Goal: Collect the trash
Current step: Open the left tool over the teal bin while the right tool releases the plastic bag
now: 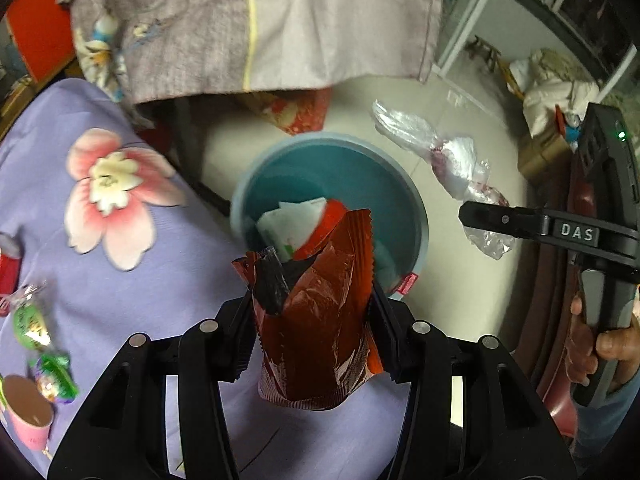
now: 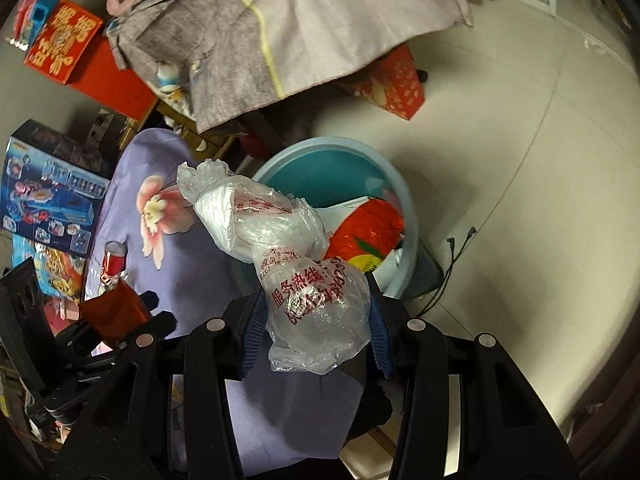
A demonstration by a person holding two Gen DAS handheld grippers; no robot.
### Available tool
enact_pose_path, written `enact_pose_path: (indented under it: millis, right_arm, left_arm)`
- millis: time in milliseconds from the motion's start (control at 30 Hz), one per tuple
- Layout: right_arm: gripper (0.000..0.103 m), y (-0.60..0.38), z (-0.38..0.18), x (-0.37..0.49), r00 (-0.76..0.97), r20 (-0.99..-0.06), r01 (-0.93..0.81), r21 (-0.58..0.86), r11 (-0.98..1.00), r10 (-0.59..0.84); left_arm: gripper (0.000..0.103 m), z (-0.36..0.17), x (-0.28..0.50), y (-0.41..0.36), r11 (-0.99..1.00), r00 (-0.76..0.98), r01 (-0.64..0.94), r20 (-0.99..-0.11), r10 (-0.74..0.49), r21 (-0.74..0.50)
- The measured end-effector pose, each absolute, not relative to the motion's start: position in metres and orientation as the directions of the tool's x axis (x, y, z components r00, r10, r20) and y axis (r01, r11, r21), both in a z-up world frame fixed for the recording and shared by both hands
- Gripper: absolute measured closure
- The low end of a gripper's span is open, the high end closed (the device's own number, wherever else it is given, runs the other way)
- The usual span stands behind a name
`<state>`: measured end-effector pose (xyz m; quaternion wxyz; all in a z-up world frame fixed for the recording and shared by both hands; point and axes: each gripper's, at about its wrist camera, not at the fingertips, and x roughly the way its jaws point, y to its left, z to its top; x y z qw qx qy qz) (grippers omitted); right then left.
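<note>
My left gripper (image 1: 312,304) is shut on a crumpled red-brown snack wrapper (image 1: 320,320), held above the near rim of a blue trash bin (image 1: 416,216) on the floor. In the bin lie a white paper and a red wrapper (image 1: 304,224). My right gripper (image 2: 316,312) is shut on a clear plastic bag with red print (image 2: 280,240), hanging over the bin's (image 2: 408,208) left edge. In the left wrist view the right gripper (image 1: 480,216) shows at the right with the plastic bag (image 1: 452,160) in it. The left gripper with its wrapper (image 2: 116,312) shows at the right wrist view's left.
A table under a purple flowered cloth (image 1: 120,280) carries green candy wrappers (image 1: 36,328), a pink paper cup (image 1: 28,412) and a red can (image 2: 114,260). A grey cloth (image 1: 280,20) hangs behind the bin. Red boxes (image 2: 392,84) and toy boxes (image 2: 48,196) stand around. A cable (image 2: 452,264) lies on the floor.
</note>
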<state>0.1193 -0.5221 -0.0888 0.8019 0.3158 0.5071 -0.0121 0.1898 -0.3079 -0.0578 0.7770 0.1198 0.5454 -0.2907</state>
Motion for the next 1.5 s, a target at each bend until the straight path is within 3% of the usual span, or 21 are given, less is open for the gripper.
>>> enact_pose_path:
  millis: [100, 200, 267, 300, 433, 967, 1000, 1100, 1500]
  right_arm:
    - [0.059, -0.529, -0.092, 0.120, 0.480, -0.824, 0.351, 0.493, 0.796, 0.299]
    - [0.059, -0.533, -0.093, 0.122, 0.476, -0.828, 0.358, 0.490, 0.795, 0.296]
    - [0.059, -0.534, -0.093, 0.125, 0.475, -0.829, 0.359, 0.488, 0.796, 0.294]
    - [0.059, -0.535, -0.093, 0.126, 0.474, -0.830, 0.358, 0.487, 0.797, 0.294]
    - [0.058, -0.533, -0.093, 0.129, 0.470, -0.832, 0.355, 0.484, 0.800, 0.295]
    - [0.056, -0.523, -0.097, 0.140, 0.451, -0.842, 0.354, 0.475, 0.806, 0.298]
    - [0.054, -0.522, -0.098, 0.142, 0.450, -0.843, 0.353, 0.471, 0.808, 0.295]
    - [0.032, -0.521, -0.100, 0.144, 0.458, -0.836, 0.361, 0.487, 0.795, 0.304]
    - [0.025, -0.510, -0.111, 0.143, 0.405, -0.859, 0.385, 0.471, 0.794, 0.313]
  left_arm:
    - [0.049, -0.069, 0.196, -0.321, 0.798, 0.214, 0.588, -0.925, -0.314, -0.135]
    - [0.037, -0.075, 0.201, -0.331, 0.795, 0.219, 0.593, -0.926, -0.309, -0.125]
    - [0.020, -0.078, 0.204, -0.335, 0.795, 0.220, 0.593, -0.926, -0.308, -0.124]
    - [0.016, -0.077, 0.203, -0.336, 0.796, 0.224, 0.593, -0.925, -0.308, -0.121]
    - [0.011, -0.076, 0.206, -0.336, 0.801, 0.240, 0.589, -0.924, -0.296, -0.103]
    - [0.006, -0.072, 0.202, -0.309, 0.826, 0.226, 0.547, -0.925, -0.304, -0.138]
    - [0.006, -0.072, 0.200, -0.307, 0.826, 0.227, 0.546, -0.925, -0.305, -0.139]
    - [0.005, -0.071, 0.197, -0.301, 0.829, 0.226, 0.541, -0.924, -0.308, -0.144]
    - [0.004, -0.079, 0.190, -0.281, 0.839, 0.204, 0.519, -0.930, -0.307, -0.163]
